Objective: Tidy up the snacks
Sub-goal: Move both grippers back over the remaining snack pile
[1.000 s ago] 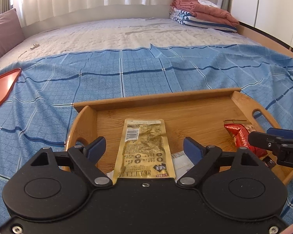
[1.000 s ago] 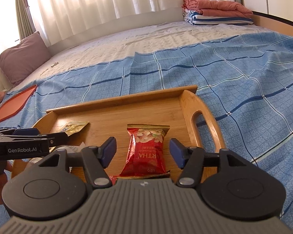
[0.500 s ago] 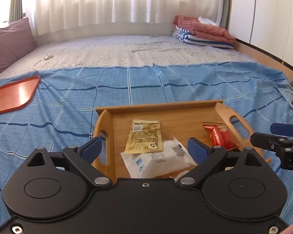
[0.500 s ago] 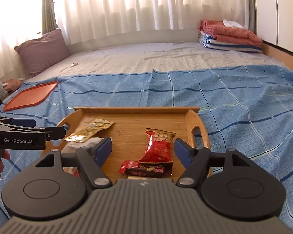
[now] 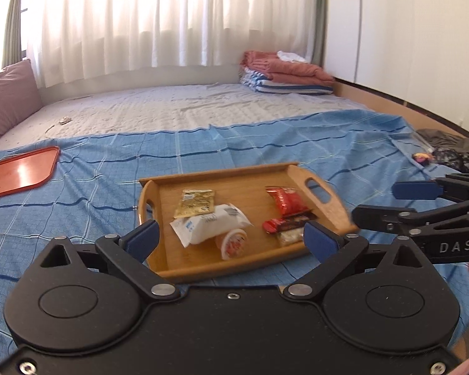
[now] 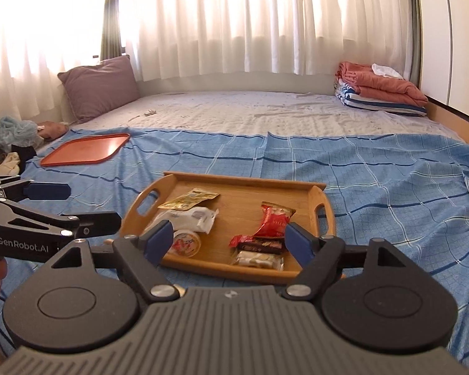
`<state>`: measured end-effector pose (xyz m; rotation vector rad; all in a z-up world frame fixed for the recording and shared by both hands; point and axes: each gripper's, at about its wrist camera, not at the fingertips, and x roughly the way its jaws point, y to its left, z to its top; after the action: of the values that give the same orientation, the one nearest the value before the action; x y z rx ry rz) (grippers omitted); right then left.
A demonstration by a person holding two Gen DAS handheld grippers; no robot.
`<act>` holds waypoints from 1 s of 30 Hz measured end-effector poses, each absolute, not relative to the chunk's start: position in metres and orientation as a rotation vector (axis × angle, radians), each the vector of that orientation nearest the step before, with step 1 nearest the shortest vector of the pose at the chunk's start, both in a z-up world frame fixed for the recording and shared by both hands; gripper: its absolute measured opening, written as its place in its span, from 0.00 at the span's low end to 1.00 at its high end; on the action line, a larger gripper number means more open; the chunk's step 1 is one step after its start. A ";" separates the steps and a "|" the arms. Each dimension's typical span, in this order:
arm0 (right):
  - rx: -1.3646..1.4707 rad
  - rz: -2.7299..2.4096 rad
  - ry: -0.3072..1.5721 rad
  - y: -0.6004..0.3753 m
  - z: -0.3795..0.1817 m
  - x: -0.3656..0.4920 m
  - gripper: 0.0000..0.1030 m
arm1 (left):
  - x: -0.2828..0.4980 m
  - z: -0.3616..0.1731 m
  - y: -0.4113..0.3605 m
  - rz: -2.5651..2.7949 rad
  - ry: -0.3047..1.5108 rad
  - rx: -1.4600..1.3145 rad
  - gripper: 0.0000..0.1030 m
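A wooden tray [image 5: 219, 173] [image 6: 244, 181] lies on the blue checked blanket. It holds a gold packet [image 6: 189, 199], a white packet [image 6: 187, 218], a round cup [image 6: 186, 243], a red packet [image 6: 273, 220], a dark bar [image 6: 256, 243] and a pale packet [image 6: 258, 259]. My left gripper [image 5: 231, 239] [image 6: 90, 204] hovers short of the tray's near left side, jaws opening, with nothing between them. My right gripper [image 6: 229, 240] [image 5: 387, 203] hangs by the near right side, jaws also opening and empty.
An orange tray [image 6: 86, 150] lies on the blanket at the far left. A purple pillow [image 6: 100, 84] and folded blankets [image 6: 381, 90] sit at the back of the bed. Loose clothes [image 6: 15, 137] lie at the left edge, dark clothes [image 5: 453, 153] at the right.
Both grippers have drawn back and upward from the tray, so the whole tray and all its snacks now show. Both pairs of jaws stand wider apart.
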<state>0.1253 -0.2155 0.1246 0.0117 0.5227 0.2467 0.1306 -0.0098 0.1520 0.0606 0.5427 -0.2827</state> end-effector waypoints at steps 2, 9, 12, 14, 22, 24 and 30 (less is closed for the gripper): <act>0.001 0.264 0.523 -0.213 0.123 0.112 0.84 | 0.112 0.152 -0.009 -0.299 0.537 0.062 0.96; -0.052 0.289 0.514 -0.207 0.109 0.069 0.84 | 0.059 0.145 0.001 -0.298 0.513 0.060 0.97; -0.049 0.291 0.521 -0.207 0.104 0.059 0.84 | 0.049 0.141 0.004 -0.291 0.527 0.042 0.97; -0.046 0.293 0.525 -0.208 0.102 0.054 0.84 | 0.045 0.140 0.007 -0.286 0.533 0.037 0.97; -0.039 0.269 0.497 -0.217 0.109 0.035 0.85 | 0.031 0.152 0.015 -0.261 0.517 -0.005 0.97; -0.037 0.261 0.494 -0.220 0.110 0.031 0.85 | 0.025 0.155 0.016 -0.263 0.514 -0.016 0.97; -0.037 0.240 0.482 -0.229 0.113 0.024 0.86 | 0.009 0.169 0.016 -0.274 0.495 -0.042 0.97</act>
<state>0.0236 -0.2289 0.1128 -0.0367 0.4817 0.2399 0.0087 0.0156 0.1686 -0.0425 0.4945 -0.2742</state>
